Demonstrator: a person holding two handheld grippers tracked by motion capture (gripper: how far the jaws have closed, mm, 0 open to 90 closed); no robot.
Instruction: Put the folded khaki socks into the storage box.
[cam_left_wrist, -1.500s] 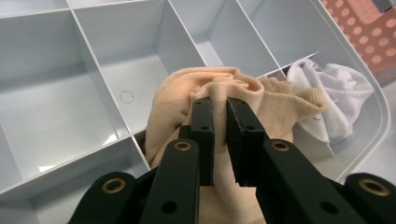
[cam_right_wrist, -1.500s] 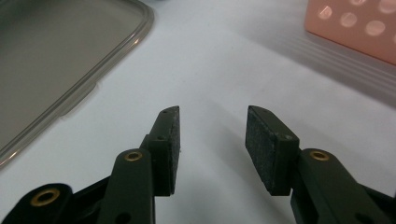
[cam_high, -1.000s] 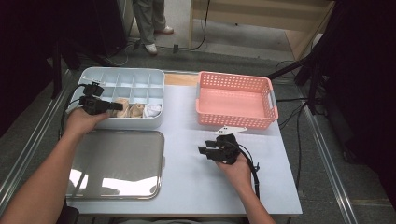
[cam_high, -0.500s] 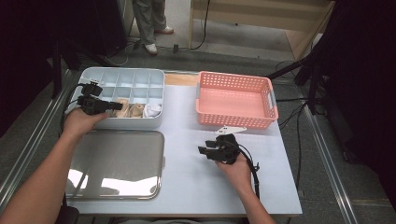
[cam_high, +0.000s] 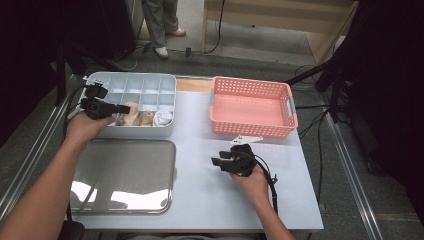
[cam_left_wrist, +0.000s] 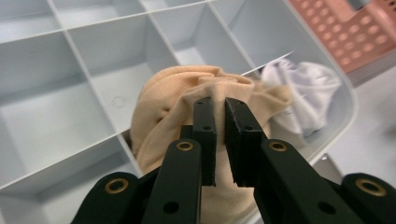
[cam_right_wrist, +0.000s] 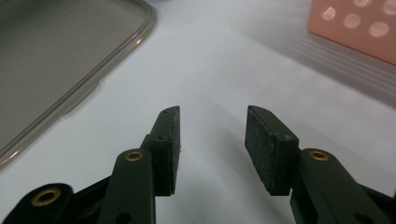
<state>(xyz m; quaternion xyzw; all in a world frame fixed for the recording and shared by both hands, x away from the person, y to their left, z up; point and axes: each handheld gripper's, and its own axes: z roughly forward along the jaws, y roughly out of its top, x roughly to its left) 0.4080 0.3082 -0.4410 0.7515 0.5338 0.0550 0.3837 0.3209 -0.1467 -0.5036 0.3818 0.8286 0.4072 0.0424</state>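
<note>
A pale blue-grey divided box (cam_high: 150, 85) stands at the table's back left. Its front row holds a beige sock (cam_high: 131, 112), a second beige sock (cam_high: 146, 118) and a white sock (cam_high: 162, 118). My left gripper (cam_high: 120, 107) reaches into that row from the left. In the left gripper view its jaws (cam_left_wrist: 219, 116) are pinched on a fold of the beige sock (cam_left_wrist: 163, 116), with the white sock (cam_left_wrist: 303, 93) just beyond. My right gripper (cam_high: 216, 162) rests low over the white table, right of centre. Its jaws (cam_right_wrist: 212, 121) stand open with nothing between them.
A pink perforated basket (cam_high: 250, 82), with nothing in it, stands at the back right, behind the right gripper. A clear shiny lid (cam_high: 125, 175) lies flat at the front left, and its rim (cam_right_wrist: 140, 32) is to the right gripper's left. A person's legs stand beyond the table.
The left hand has shifted very slightly at the box, with its jaws staying pinched on the beige sock. The right hand has kept still.
</note>
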